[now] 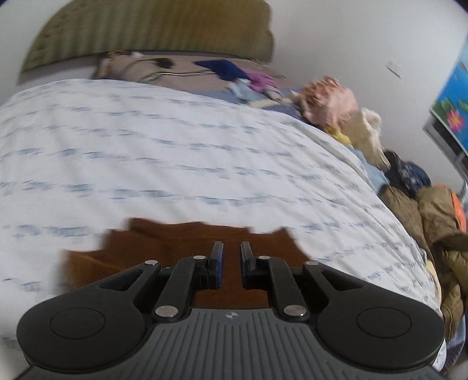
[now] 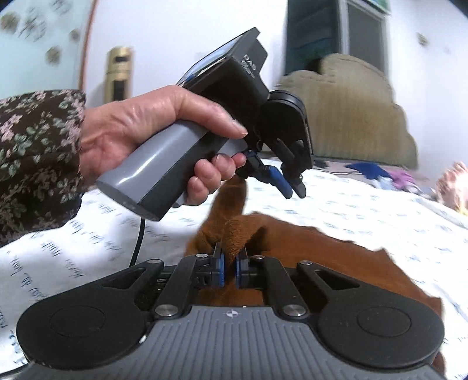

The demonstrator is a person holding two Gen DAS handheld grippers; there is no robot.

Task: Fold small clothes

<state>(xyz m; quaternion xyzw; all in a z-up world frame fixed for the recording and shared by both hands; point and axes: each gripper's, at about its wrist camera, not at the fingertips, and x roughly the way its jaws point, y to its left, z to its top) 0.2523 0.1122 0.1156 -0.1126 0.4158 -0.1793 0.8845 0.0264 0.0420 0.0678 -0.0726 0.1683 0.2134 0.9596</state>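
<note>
A brown garment (image 1: 175,242) (image 2: 321,263) lies on the white printed bed sheet (image 1: 146,146) (image 2: 351,198). My right gripper (image 2: 231,257) is shut on a bunched fold of it, and a strip of the cloth rises to a peak (image 2: 237,190) under the other tool. In the right wrist view a hand (image 2: 131,128) with a floral sleeve (image 2: 35,146) holds my left gripper (image 2: 295,193) above the garment, fingers close together and the tips empty. In its own view the left gripper (image 1: 231,251) hovers over the garment's edge with a narrow slit between the pads.
A green cushion (image 1: 146,26) (image 2: 351,111) leans on the wall at the head of the bed. Loose clothes lie along the far side: a blue piece (image 1: 222,68), a pink bundle (image 1: 330,102), a brown jacket (image 1: 433,216). A black cable (image 2: 140,236) hangs from the left tool.
</note>
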